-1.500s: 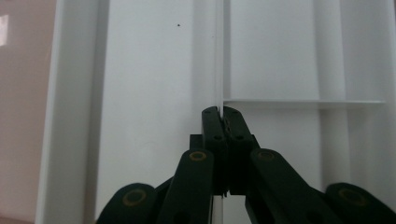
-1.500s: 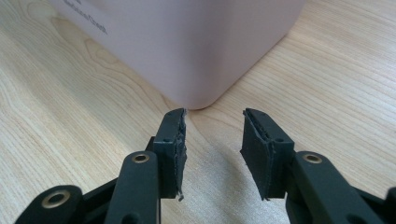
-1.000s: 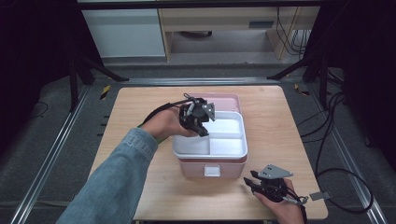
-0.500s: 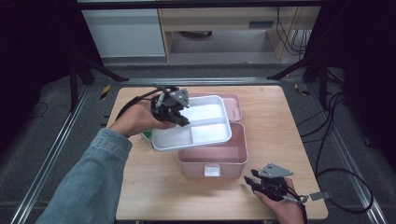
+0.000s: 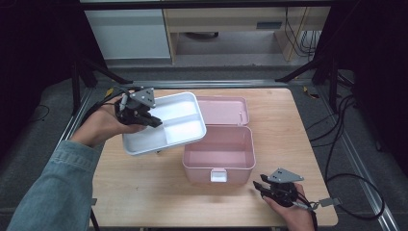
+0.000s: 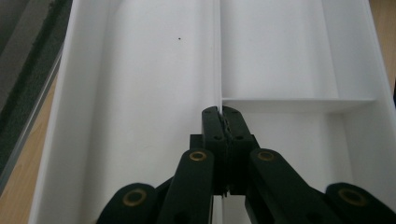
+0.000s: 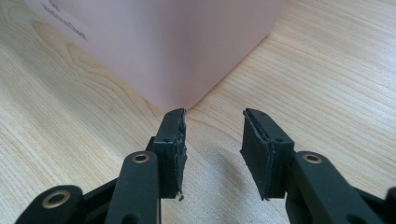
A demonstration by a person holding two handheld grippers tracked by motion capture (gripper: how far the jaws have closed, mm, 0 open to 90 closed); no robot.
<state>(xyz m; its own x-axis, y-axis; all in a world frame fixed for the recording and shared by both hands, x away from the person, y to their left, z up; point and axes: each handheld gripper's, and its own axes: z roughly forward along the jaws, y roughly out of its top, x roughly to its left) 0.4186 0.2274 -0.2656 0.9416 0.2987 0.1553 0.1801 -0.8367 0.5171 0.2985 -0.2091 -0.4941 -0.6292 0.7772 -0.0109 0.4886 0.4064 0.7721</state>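
A white divided tray (image 5: 166, 124) hangs tilted in the air left of the pink lunch box (image 5: 219, 153). My left gripper (image 5: 144, 118) is shut on its middle divider wall, and in the left gripper view the jaws pinch that ridge of the white tray (image 6: 154, 93) at my left gripper (image 6: 222, 122). The box stands open and empty on the wooden table, with its lid (image 5: 223, 109) lying back behind it. Near the table's front right, my right gripper (image 5: 260, 185) rests open. In the right gripper view my right gripper (image 7: 214, 122) points at a corner of the pink box (image 7: 177, 51) with nothing between its pads.
The wooden table (image 5: 288, 120) has bare room to the right of the box and along its front left. Metal rails border the table on both sides. Black cables (image 5: 351, 159) trail over the floor at the right.
My left gripper has lifted the white tray out of the pink box and carried it to the left and up. The right gripper has stayed put.
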